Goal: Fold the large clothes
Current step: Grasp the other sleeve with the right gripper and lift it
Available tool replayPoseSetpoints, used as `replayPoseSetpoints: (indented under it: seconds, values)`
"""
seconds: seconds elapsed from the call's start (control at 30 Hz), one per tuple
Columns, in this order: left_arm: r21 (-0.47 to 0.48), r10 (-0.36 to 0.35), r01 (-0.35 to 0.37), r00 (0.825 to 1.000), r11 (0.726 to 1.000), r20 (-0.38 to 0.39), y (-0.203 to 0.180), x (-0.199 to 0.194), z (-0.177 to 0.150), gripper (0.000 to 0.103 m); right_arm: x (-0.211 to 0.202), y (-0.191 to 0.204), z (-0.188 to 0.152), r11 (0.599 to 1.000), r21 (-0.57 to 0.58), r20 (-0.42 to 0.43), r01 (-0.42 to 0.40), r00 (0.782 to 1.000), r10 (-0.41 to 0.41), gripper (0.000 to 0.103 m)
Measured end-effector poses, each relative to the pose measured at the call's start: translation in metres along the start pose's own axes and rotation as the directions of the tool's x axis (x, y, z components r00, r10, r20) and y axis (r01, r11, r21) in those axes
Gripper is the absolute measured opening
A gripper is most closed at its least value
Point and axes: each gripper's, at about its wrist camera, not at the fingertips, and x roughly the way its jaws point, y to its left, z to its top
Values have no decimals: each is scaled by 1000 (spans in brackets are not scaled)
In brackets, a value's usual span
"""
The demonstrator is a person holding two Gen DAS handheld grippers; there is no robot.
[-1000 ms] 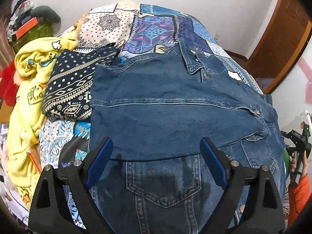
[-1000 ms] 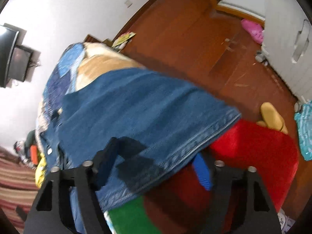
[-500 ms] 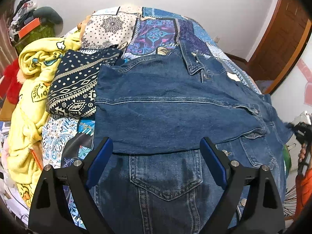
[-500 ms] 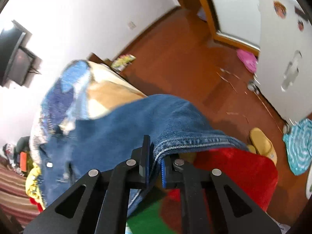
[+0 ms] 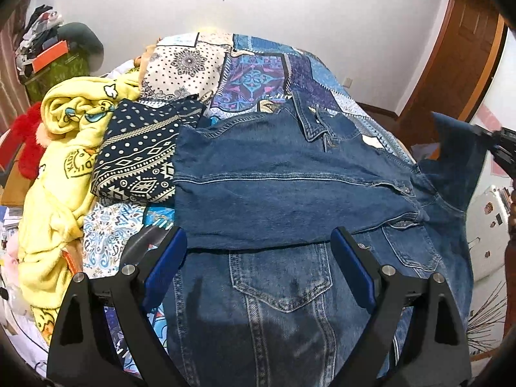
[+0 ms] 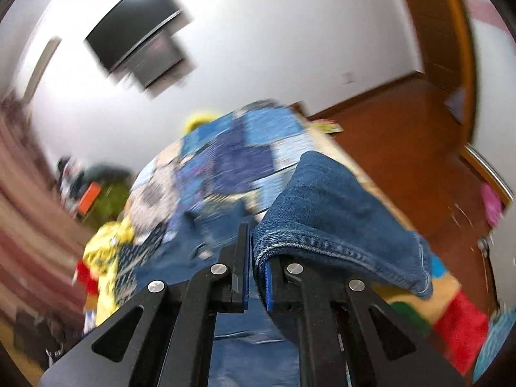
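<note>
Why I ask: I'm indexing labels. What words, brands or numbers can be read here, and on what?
"KID": curved print on the yellow blanket, as far as it reads; the rest is lost in folds.
White tag on the denim jacket: too small to read.
Right wrist view: blurred, nothing readable.

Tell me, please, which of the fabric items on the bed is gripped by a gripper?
The denim jacket: the right gripper is shut on its hem. The yellow blanket and navy patterned cloth lie untouched.
</note>
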Motion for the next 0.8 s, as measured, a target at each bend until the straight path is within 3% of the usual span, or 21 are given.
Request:
replayPoseSetpoints:
  seconds: [0.17, 0.27, 0.5, 0.7, 0.77, 0.8]
  values:
    - [-21, -12, 12, 1000, 1000, 4, 10, -6, -5, 91, 51, 48, -29, 994, -98, -117, -57, 992, 45, 7]
    - [-23, -14, 14, 1000, 1000, 1, 14, -7, -9, 91, 85, 66, -57, 989, -119, -216, -88, 975, 61, 7]
    - [-35, -10, 9, 1000, 999, -24, 22, -2, -18, 91, 133, 89, -120, 976, -206, -392, -66, 920, -21, 8]
    - [-31, -10, 8, 999, 999, -47, 16, 4, -18, 91, 149, 85, -151, 962, -265, -518, -62, 851, -88, 11]
    - [-10, -14, 14, 999, 1000, -46, 7, 4, -15, 91, 143, 78, -155, 965, -245, -560, -93, 826, -63, 24]
    - [1, -15, 15, 999, 1000, -45, 2, 3, -13, 91, 140, 76, -155, 967, -230, -571, -110, 820, -43, 37]
